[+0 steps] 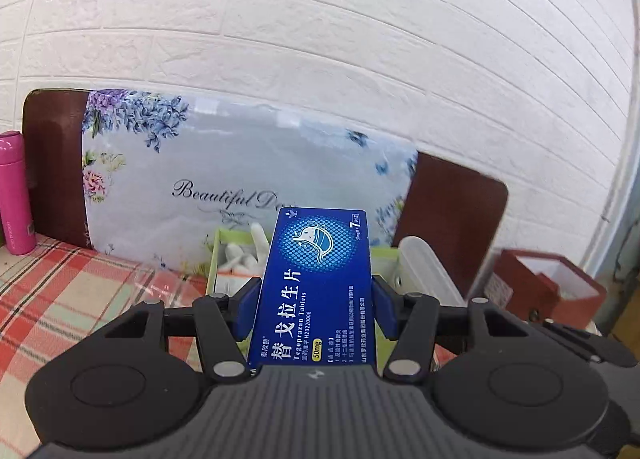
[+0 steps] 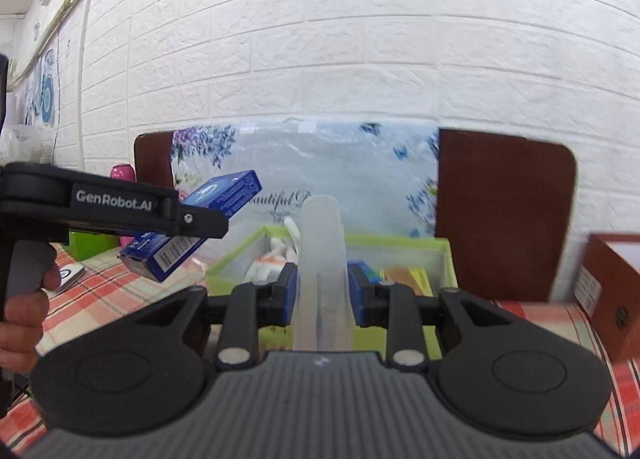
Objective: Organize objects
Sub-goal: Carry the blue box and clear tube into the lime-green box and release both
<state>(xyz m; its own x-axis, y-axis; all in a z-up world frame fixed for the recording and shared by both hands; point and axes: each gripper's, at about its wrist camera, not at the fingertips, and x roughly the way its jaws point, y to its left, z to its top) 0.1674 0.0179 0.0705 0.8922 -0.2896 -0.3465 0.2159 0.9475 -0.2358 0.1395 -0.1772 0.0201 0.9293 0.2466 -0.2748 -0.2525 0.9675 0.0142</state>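
My left gripper (image 1: 316,299) is shut on a blue tablet box (image 1: 320,279) with white Chinese print, held above the table in front of a light green storage box (image 1: 224,255). In the right wrist view the left gripper (image 2: 200,219) holds the same blue box (image 2: 224,199) tilted, to the left of the green box (image 2: 400,243). My right gripper (image 2: 322,291) is shut on a translucent plastic lid (image 2: 322,259), held on edge over the green box. The lid also shows in the left wrist view (image 1: 424,267). The green box holds white items and small packets.
A floral pillow (image 1: 240,171) leans on the white brick wall behind the green box. A pink bottle (image 1: 14,191) stands at the far left. A red-brown open box (image 1: 548,287) sits at the right. The table has a red plaid cloth (image 1: 72,299).
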